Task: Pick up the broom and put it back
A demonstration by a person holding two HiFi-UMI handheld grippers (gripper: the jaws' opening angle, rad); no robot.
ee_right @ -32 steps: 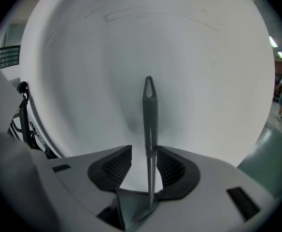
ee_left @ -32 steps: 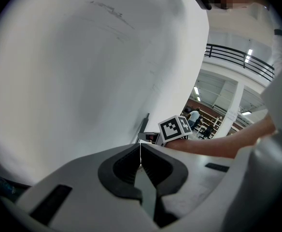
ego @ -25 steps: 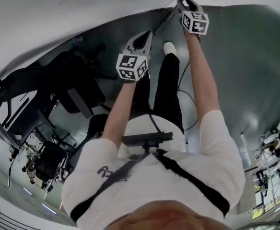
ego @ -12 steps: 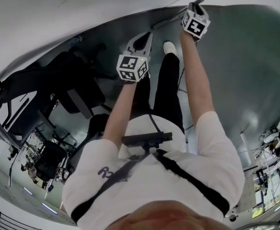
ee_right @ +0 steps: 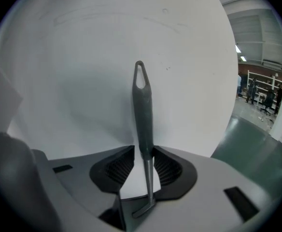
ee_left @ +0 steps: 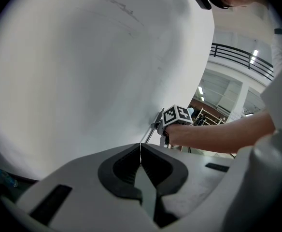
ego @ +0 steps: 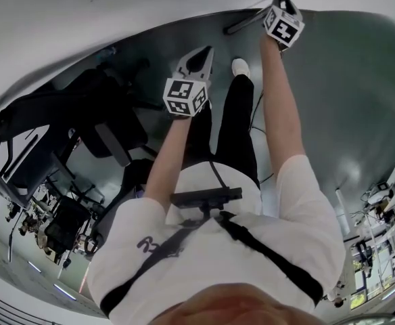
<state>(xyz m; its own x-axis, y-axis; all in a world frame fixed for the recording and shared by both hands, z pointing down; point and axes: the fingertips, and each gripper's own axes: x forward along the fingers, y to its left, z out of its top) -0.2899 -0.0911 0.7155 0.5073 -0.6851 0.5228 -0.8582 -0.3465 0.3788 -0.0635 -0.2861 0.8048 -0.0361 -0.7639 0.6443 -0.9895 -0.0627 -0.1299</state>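
Note:
The broom shows only as a thin grey handle (ego: 251,20) lying slantwise along the foot of the white wall. In the right gripper view this handle (ee_right: 142,105) stands upright, with a hanging loop at its top. My right gripper (ee_right: 143,154) is shut on it, both ribbed pads pressing its sides. In the head view the right gripper (ego: 283,5) is at arm's length by the wall. My left gripper (ego: 201,56) hangs lower and to the left, apart from the broom. Its jaws (ee_left: 140,151) are shut with nothing between them. The broom's head is hidden.
A white wall (ego: 116,19) fills the far side. Dark chairs and stands (ego: 82,127) crowd the left. The person's black-trousered legs and a white shoe (ego: 239,66) stand on the grey-green floor (ego: 346,93). A cable (ego: 268,134) trails beside them.
My right gripper has moved to the right along the wall and turned, taking the broom handle with it. The handle now lies flatter. The left gripper has stayed where it was.

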